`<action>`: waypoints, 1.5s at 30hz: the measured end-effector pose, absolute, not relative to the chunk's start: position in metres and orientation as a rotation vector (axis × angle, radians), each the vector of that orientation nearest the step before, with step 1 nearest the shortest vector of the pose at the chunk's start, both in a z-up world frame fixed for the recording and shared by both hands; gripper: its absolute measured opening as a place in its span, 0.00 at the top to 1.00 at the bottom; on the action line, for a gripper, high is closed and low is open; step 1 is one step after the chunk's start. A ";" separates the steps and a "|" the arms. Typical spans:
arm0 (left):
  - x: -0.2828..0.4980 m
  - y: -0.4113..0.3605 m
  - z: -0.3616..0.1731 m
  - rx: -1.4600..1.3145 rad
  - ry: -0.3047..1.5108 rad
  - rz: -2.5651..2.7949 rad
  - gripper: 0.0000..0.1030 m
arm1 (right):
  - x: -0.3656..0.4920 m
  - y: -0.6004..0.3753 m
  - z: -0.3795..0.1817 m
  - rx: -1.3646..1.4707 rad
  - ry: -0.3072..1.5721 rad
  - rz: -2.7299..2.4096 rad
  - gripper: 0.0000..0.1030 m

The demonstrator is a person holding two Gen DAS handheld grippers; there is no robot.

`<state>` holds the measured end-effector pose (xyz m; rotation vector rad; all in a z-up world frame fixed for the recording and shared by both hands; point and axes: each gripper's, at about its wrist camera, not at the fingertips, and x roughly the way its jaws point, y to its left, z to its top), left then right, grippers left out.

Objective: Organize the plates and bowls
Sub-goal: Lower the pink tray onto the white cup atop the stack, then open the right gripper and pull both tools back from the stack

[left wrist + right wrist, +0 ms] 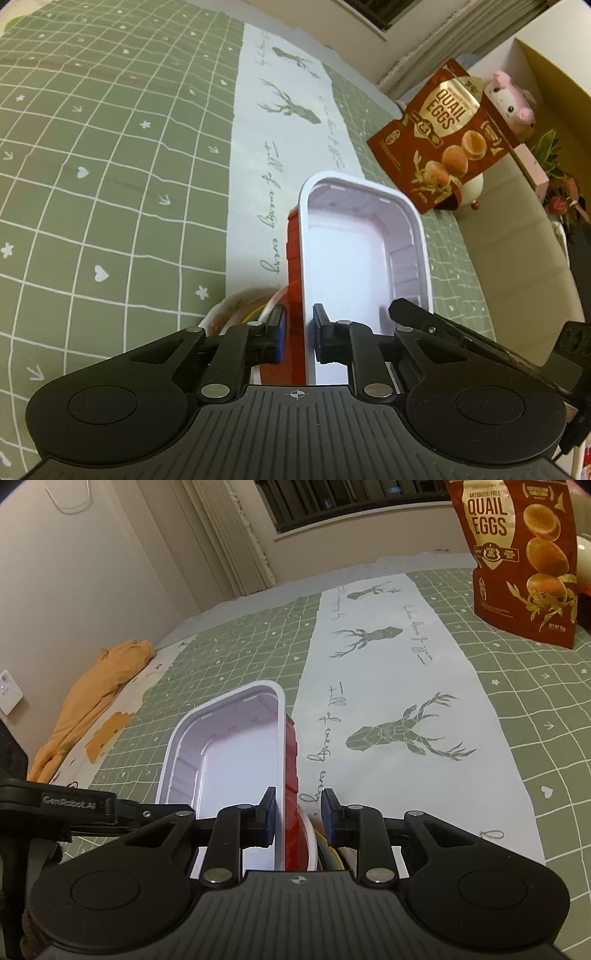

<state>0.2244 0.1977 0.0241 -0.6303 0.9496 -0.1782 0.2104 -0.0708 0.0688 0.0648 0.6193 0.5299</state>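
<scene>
A rectangular tray, white inside and red outside (354, 251), is held above the table. My left gripper (298, 332) has its jaws on either side of the tray's left wall, close on it. My right gripper (298, 818) straddles the tray's (236, 753) right wall the same way, with a small gap showing at the right pad. Under the tray a round bowl or plate with a brown and yellow pattern (236, 310) peeks out; it also shows in the right wrist view (328, 853). Most of it is hidden.
The table has a green checked cloth (110, 166) with a white deer-print runner (388, 701). A red quail eggs bag (447, 136) stands at the far right, with a pink plush toy (511, 99) behind it. An orange cloth (92, 686) lies at the far left edge.
</scene>
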 end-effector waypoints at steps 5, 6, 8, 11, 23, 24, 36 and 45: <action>0.211 0.193 0.029 -0.624 0.939 -0.190 0.83 | 0.197 -0.074 0.066 0.060 0.622 0.541 0.76; 0.208 0.192 0.030 -0.624 0.939 -0.188 0.83 | 0.194 -0.074 0.065 0.055 0.622 0.538 0.76; 0.200 0.192 0.031 -0.621 0.940 -0.178 0.82 | 0.189 -0.077 0.064 0.056 0.623 0.536 0.76; 0.188 0.193 0.031 -0.629 0.936 -0.159 0.81 | 0.179 -0.081 0.060 0.060 0.622 0.534 0.76; 0.146 0.171 0.047 -0.551 0.891 -0.156 0.76 | 0.130 -0.090 0.068 0.061 0.535 0.544 0.75; 0.146 0.169 0.048 -0.542 0.887 -0.154 0.76 | 0.128 -0.090 0.067 0.061 0.535 0.546 0.74; 0.108 0.152 0.058 -0.498 0.785 -0.104 0.77 | 0.093 -0.103 0.058 0.060 0.475 0.541 0.71; 0.025 0.069 0.022 -0.190 0.545 -0.038 0.82 | 0.038 -0.125 0.016 0.043 0.359 0.471 0.43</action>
